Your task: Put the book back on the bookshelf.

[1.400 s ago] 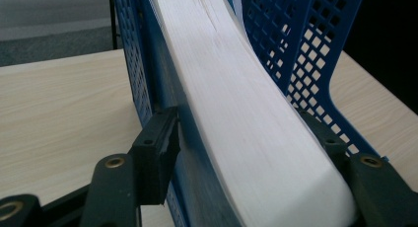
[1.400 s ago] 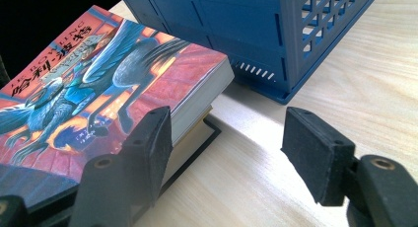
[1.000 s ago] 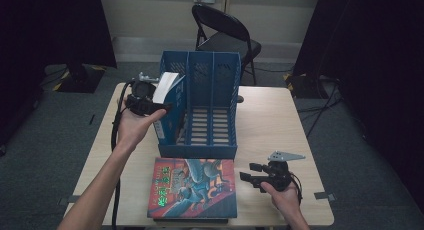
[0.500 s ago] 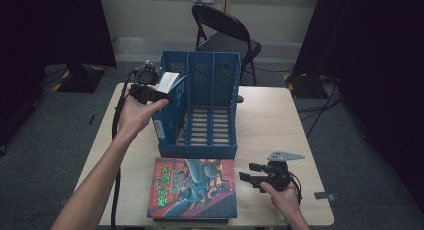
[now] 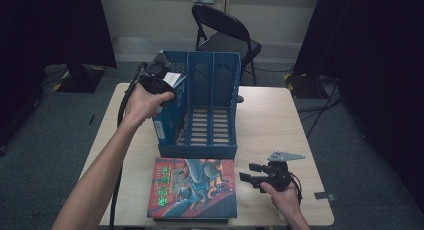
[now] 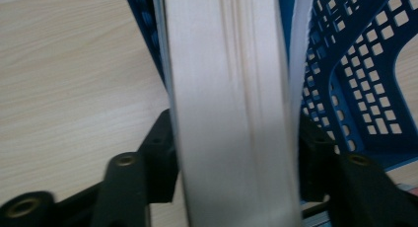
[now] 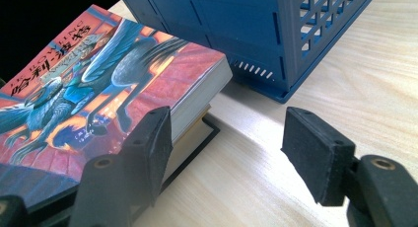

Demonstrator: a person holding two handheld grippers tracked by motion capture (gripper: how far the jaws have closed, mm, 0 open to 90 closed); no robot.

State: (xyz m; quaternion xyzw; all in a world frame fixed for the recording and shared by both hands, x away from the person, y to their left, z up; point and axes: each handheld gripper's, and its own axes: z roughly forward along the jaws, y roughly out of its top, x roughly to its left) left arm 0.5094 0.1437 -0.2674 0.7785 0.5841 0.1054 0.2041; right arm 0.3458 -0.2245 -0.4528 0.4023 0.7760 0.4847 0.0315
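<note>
Right gripper (image 5: 252, 173): black two-jaw tool held in the person's right hand near the desk's near right corner. In the right gripper view (image 7: 226, 153) its jaws stand apart with bare desk between them; nothing is gripped. The left pad sits just beside the near-lying book's page edge; contact cannot be confirmed.

Lying book (image 5: 192, 187): thick paperback with a red and blue illustrated cover (image 7: 98, 74), flat at the desk's near edge, cover up. A second, dark-edged item lies under it; its kind cannot be determined.

Desk (image 5: 270, 120): light wood-grain rectangular top (image 7: 355, 64) carrying all items.

Blue rack (image 5: 207, 110): blue plastic perforated file rack with three upright slots, standing at the desk's centre, its front lip just beyond the lying book. Its latticed walls show in the left gripper view (image 6: 355, 79).

Held book (image 5: 172, 80): thick white-paged volume with a blue cover, upright and slightly tilted, in the rack's left slot at the side toward the desk's left edge. In the left gripper view its pale page block (image 6: 231, 113) runs up between the jaws.

Left gripper (image 5: 160, 82): black two-jaw tool in the person's left hand, raised at the rack's far left corner. Its jaws have just been closing and now clamp the held book, one pad on each cover.

Folding chair (image 5: 225, 32): black, on the floor beyond the desk's far edge.
</note>
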